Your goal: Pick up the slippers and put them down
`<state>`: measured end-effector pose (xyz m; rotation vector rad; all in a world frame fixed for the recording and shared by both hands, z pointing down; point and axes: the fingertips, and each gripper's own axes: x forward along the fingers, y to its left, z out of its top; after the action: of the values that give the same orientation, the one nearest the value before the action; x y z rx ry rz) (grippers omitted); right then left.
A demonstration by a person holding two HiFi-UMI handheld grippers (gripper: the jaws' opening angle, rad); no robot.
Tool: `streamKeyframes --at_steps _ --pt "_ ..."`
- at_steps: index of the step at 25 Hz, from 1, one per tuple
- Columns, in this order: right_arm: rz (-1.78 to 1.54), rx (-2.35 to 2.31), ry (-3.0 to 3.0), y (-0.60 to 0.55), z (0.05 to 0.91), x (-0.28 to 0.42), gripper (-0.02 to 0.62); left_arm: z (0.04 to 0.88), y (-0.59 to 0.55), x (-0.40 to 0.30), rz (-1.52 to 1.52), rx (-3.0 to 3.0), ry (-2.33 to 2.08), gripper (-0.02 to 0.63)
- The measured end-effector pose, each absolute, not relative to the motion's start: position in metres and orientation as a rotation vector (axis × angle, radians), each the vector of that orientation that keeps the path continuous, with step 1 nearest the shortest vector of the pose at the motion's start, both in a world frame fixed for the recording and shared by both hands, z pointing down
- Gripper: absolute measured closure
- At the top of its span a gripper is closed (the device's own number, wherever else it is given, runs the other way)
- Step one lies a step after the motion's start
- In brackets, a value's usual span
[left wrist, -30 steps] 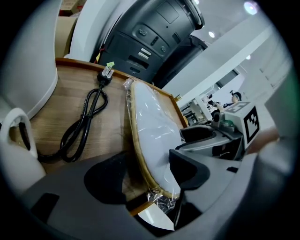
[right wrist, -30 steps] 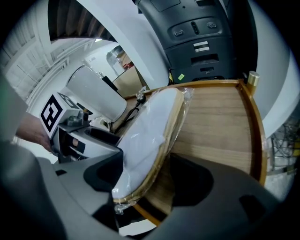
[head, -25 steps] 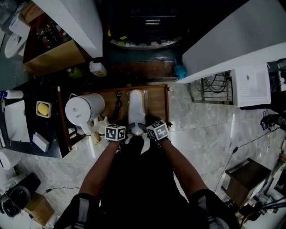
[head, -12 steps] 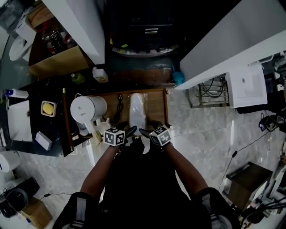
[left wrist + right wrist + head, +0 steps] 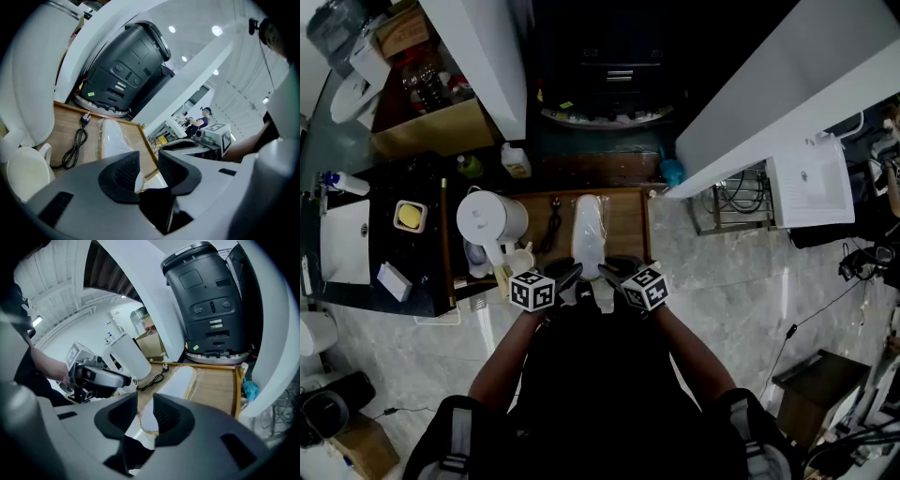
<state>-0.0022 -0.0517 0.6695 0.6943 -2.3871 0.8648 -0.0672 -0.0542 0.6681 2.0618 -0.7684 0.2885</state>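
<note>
The left gripper [image 5: 149, 162] has its jaws drawn in to a narrow gap, having just been closing, and they clamp nothing. Only the near tip of the slippers [image 5: 117, 140] shows through the gap, lying lower down on the wooden tray [image 5: 63, 126]. The right gripper [image 5: 146, 407] stands the same way: its jaws have just been closing to a slim slot, the pads press on nothing, and the white, plastic-wrapped slippers show beyond them. In the head view the two grippers hover side by side over the tray's near edge. The slippers lie flat along the tray's middle, pointing away from the person, with a black power cord [image 5: 549, 225] on their left and bare wood on their right. That view also shows a white kettle [image 5: 490, 217] left of the cord, with cups [image 5: 517, 260] just beside it. The left gripper view adds the front of a black machine [image 5: 126, 70] beyond the tray's far edge, the right gripper's marker cube [image 5: 223, 134] and a person [image 5: 204, 117] far off. The right gripper view shows the left gripper in front of the kettle, a cardboard box [image 5: 151, 345] behind, and a blue-green thing [image 5: 250, 391] just outside the tray's right rim.
</note>
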Motion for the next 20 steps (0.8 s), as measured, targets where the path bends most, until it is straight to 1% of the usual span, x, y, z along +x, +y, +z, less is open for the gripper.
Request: streamKeyframes --at_steps 3,7,11,20 --pt "0.836 0.7 -2.422 -0.047 0.658 0.001 0.526 0.657 -0.05 -0.074 0.244 2.065 -0.78 0.52" --pt "0.802 0.719 -2.463 -0.048 0.64 0.006 0.584 0.643 -0.045 -0.078 0.237 2.094 -0.782 0.561" --pt "0.779 0.697 -2.482 -0.044 0.632 0.004 0.587 0.63 -0.039 -0.077 0.231 2.132 -0.773 0.592" --pt "0.735 0.685 -2.501 -0.034 0.624 0.002 0.589 0.615 -0.031 -0.07 0.177 2.156 -0.759 0.594"
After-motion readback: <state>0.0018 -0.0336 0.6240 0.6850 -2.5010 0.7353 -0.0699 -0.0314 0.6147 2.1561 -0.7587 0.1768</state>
